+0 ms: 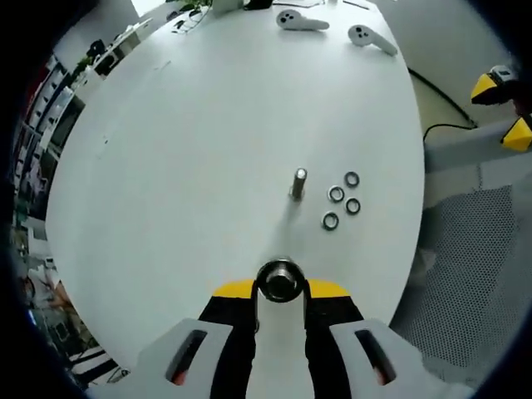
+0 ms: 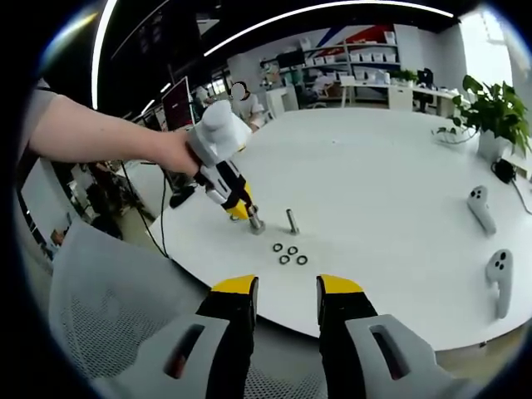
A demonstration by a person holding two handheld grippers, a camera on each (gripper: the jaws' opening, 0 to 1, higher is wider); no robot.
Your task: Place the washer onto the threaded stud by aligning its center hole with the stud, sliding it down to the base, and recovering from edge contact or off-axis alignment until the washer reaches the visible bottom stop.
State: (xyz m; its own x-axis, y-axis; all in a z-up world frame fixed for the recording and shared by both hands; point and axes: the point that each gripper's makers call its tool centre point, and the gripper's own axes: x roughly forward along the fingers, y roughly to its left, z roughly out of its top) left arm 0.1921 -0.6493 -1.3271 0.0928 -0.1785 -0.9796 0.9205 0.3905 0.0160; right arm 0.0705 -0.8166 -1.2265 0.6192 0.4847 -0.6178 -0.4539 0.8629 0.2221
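1. Left gripper view: my left gripper has its jaws pinched on a washer, held at the yellow tips so its hole faces the camera.
2. The washer hangs over the white table, short of the stud and not touching it.
3. The stud stands upright on the table, a little beyond the washer and slightly to the right in this view.
4. Four spare washers lie flat in a loose cluster just right of the stud, apart from it.
5. Two white controllers lie at the far end of the table, well away from the stud.
6. The other gripper's yellow tips show at the right edge, off the table, above a mesh chair.
7. Right gripper view: my right gripper has its jaws spread with nothing between them, and sits at the near table edge.
8. The left gripper comes in from the left, held by a hand, its tips pointing down with the washer at the end.
9. Here the washer is just left of the upright stud, beside it rather than over it.
10. The spare washers lie in front of the stud, near it.
11. Two controllers lie at the right, and a potted plant stands at the far right.
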